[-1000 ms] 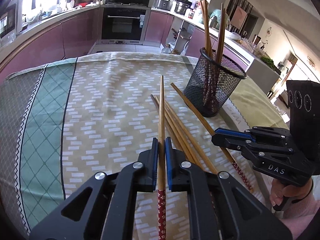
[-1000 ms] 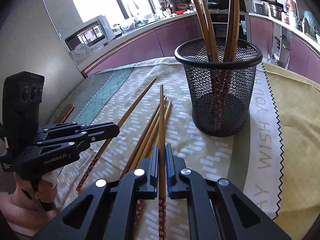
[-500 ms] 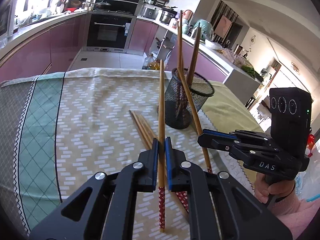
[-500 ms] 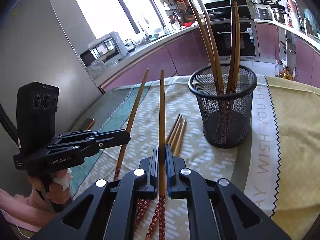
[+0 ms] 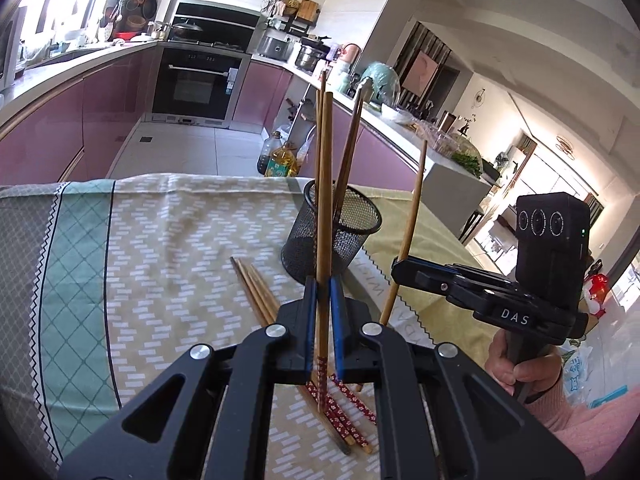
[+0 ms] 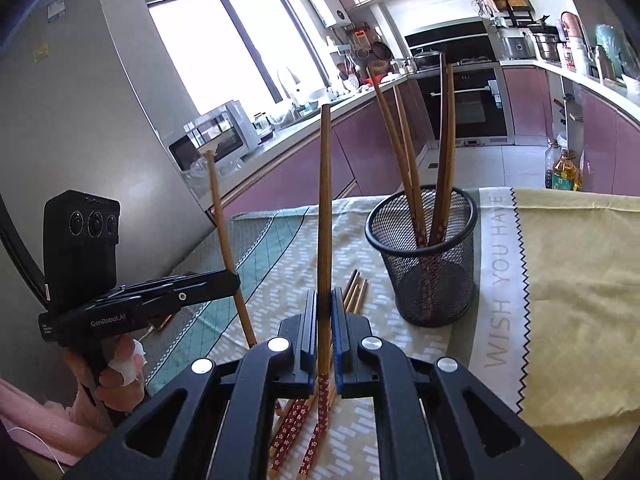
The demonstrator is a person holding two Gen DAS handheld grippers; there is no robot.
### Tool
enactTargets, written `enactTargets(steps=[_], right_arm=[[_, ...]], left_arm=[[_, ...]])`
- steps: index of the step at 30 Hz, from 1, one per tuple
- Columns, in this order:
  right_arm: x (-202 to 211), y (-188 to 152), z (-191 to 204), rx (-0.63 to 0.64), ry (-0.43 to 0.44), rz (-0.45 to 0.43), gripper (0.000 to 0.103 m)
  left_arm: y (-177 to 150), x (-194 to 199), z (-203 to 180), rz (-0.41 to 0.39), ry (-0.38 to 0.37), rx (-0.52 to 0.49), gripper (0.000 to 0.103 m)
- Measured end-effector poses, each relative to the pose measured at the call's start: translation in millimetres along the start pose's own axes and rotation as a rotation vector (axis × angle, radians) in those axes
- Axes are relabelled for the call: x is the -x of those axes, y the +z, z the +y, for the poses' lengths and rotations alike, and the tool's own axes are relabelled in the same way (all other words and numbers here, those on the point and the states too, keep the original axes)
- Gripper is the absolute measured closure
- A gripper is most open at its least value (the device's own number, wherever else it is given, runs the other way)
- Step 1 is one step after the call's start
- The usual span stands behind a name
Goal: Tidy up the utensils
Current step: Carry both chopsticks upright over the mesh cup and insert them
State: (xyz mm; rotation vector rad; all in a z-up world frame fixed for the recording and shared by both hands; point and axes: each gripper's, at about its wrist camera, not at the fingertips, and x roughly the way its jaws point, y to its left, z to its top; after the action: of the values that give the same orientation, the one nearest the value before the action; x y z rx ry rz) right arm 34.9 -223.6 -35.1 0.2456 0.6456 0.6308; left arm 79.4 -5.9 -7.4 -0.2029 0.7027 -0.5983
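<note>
Chopsticks being sorted, one pinched in each gripper. Left gripper [image 5: 320, 312] is clamping a wooden chopstick [image 5: 325, 200] between its blue pads, fingers closed down to the stick's width; the shaft is pointing up and away, its red-patterned end [image 5: 321, 376] hanging below the fingers, clear of the cloth. Right gripper [image 6: 324, 320] is pinching a second chopstick [image 6: 325, 208] the same way, fingers narrowed onto it, red floral end [image 6: 323, 404] showing beneath. In the left wrist view, the right gripper [image 5: 400, 270] is sitting off to the right with its stick [image 5: 410, 224] standing near upright.

Mesh holder [image 6: 424, 256] is standing upright on the tablecloth [image 6: 560, 280], near the cloth's far edge, just beside the "WISH YOU HAVE" stripe. Several chopsticks [image 6: 444, 152] are leaning inside it, thin ends up.

Loose chopsticks [image 5: 256, 292] are lying bundled on the cloth between the holder and its near edge, patterned ends [image 5: 344, 424] toward the grippers.

Kitchen counters and oven [image 5: 200, 80] are sitting beyond the table.
</note>
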Motion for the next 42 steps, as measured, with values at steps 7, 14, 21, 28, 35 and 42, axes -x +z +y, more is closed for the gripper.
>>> enactTargets(steps=[7,14,21,28,35,42], right_arm=[[10,13,-6,0.001,-0.016,-0.045,0.097],[18,28,-9,0.014,-0.035,-0.094,0.097],[25,39,-12,0.026,-0.051,-0.128,0.097],[32,56,-14,0.041,-0.072,-0.169,0.097],[32,73,-15,0.051,-0.078,-0.193,0.097],[32,86,-15,0.065,-0.083,-0.219,0.097]], left_arm=[[12,2,-7,-0.033,-0.013,-0.02,0.095],[27,-2,-15,-0.061,-0.021,-0.037,0.095],[40,-5,-19,-0.081,-0.019,-0.053,0.095],[58,-4,-25,-0.116,-0.02,-0.076,0.095],[75,-3,-33,-0.145,-0.023,-0.095,0.095],[90,-2,-40,-0.175,-0.019,-0.116,0.095]])
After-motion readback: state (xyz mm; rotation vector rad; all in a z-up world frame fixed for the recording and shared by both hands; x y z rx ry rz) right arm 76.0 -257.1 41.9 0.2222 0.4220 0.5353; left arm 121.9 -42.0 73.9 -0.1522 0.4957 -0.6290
